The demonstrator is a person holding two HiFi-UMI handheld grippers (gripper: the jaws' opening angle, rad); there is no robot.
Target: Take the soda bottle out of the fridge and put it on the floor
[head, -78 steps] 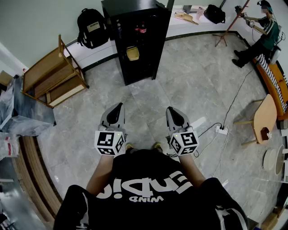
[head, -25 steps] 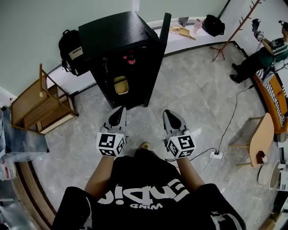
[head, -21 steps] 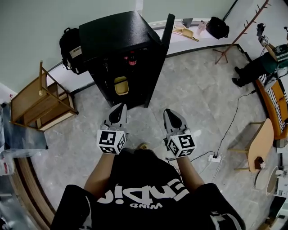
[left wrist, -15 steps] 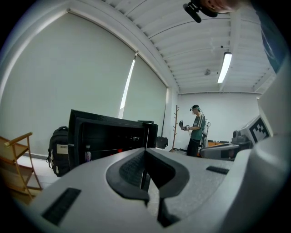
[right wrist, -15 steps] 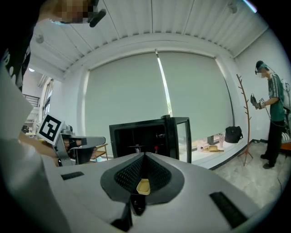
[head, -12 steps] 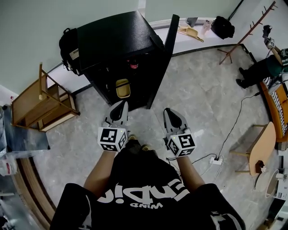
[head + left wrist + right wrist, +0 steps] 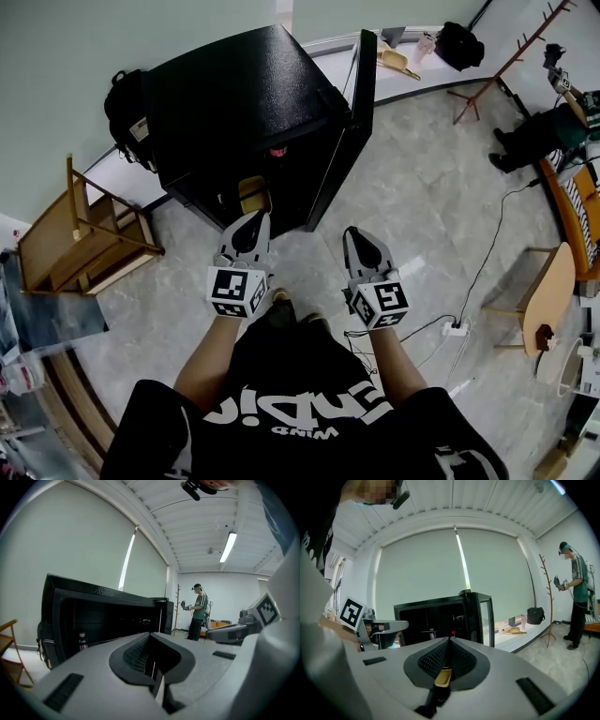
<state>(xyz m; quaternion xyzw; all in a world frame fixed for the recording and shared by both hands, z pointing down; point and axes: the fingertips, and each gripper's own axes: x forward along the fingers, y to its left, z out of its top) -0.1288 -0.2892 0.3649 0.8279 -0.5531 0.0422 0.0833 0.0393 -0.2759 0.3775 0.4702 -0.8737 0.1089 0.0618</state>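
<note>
The black fridge (image 7: 244, 103) stands just ahead with its door (image 7: 361, 89) swung open to the right. On a shelf inside I see a bottle's red cap (image 7: 277, 151), also small in the right gripper view (image 7: 453, 633); the bottle's body is hidden. My left gripper (image 7: 251, 225) and right gripper (image 7: 361, 241) are held side by side before the fridge opening, both shut and empty. The left gripper (image 7: 151, 637) faces the dark interior, where a small clear bottle (image 7: 83, 641) stands at the left. The right gripper (image 7: 450, 640) points at the fridge (image 7: 440, 616).
A yellow container (image 7: 251, 192) sits low in the fridge. A wooden rack (image 7: 84, 230) and a black backpack (image 7: 127, 103) stand to the left. At the right are a person (image 7: 562, 112), a coat stand (image 7: 511, 61), a power strip (image 7: 457, 328) and a wooden table (image 7: 548, 281).
The fridge has come nearer and now fills the top of the head view, so I have walked up to it. Both grippers keep their shut pose in front of me.
</note>
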